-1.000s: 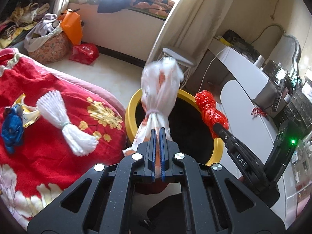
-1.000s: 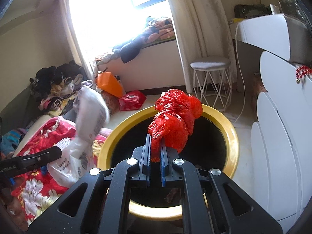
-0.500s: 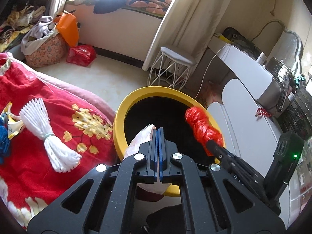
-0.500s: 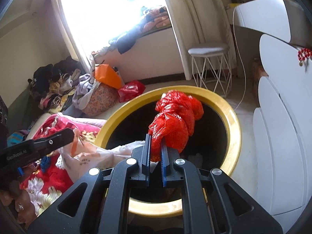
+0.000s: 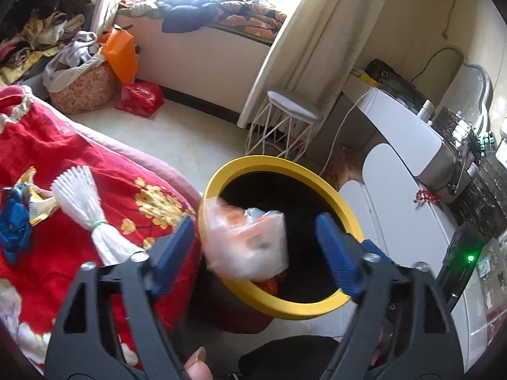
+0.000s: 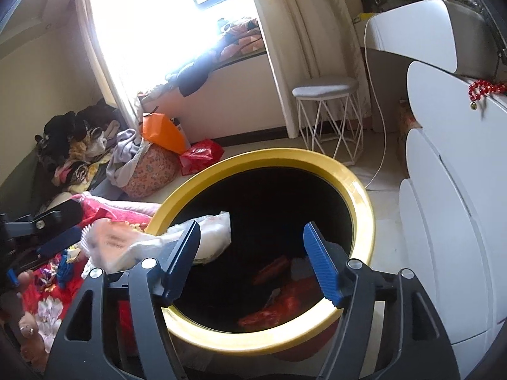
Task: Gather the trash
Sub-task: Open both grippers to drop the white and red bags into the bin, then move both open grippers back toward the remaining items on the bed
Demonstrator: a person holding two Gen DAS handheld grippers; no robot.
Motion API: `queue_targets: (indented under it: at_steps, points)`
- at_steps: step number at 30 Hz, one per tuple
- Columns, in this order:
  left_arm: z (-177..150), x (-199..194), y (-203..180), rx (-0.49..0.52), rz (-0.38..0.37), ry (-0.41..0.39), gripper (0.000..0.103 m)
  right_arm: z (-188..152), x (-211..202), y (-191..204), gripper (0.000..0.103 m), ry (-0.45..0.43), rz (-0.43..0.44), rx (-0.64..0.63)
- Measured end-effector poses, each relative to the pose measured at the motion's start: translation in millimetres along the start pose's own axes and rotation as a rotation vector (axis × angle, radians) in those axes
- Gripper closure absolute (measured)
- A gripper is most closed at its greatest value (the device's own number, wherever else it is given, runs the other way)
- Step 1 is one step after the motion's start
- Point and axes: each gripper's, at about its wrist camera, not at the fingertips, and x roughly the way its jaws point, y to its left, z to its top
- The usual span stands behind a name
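blown-out window (image 6: 177, 22) glare; fisheye-warped, blurred edges.

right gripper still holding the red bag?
No. The right gripper is open and empty, and the red bag lies inside the bin.

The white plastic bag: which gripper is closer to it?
Left. The white plastic bag hangs right between the open left gripper jaws at the bin rim; the open right gripper is beside it.

Both wrist cameras are looking forward and down, from close above the yellow-rimmed bin (image 5: 332, 186) (image 6: 364, 196). The left view is standing at the bin's bed side, the right view over its near rim. Both are sharing the bin and, beyond it, the white stool (image 5: 293, 110) (image 6: 326, 84).
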Motion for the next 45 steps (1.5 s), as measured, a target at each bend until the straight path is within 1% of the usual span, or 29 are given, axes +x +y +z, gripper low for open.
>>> queue_targets:
  at_steps: [1,2,3,12,21,29,32,41,45]
  points:
    - [-0.6,-1.8,1.0,-0.003,0.002,-0.003,0.019,-0.3,-0.8,-0.5,0.031,-0.004,-0.006,0.003]
    - [-1.1,-3.7,2.2,-0.006,0.007,-0.008,0.015,-0.6,-2.1,-1.0,0.028,-0.010,-0.010,0.006]
    - [-1.5,-5.9,3.5,-0.009,0.011,-0.014,0.011,-0.9,-3.4,-1.3,0.028,-0.015,-0.012,0.007]
    - [-6.0,-28.6,10.7,0.007,0.042,-0.058,0.011,0.8,-10.8,8.2,0.026,-0.045,-0.009,-0.025]
    - [-10.4,-52.3,23.6,-0.003,0.069,-0.101,0.011,1.7,-18.8,26.8,0.025,-0.055,0.027,-0.073]
    - [-14.5,-73.5,38.4,-0.017,0.093,-0.135,0.011,-2.5,-30.1,56.3,0.025,-0.062,0.070,-0.137]
    - [-13.7,-82.1,43.5,-0.021,0.106,-0.152,0.011,-4.5,-33.7,66.8,0.022,-0.074,0.085,-0.164]
    - [-13.4,-103.6,60.3,-0.040,0.141,-0.194,0.011,-11.1,-43.8,93.0,0.021,-0.100,0.126,-0.238]
    - [-14.1,-111.7,69.3,-0.048,0.155,-0.203,0.011,-14.7,-47.7,103.6,0.018,-0.105,0.138,-0.261]
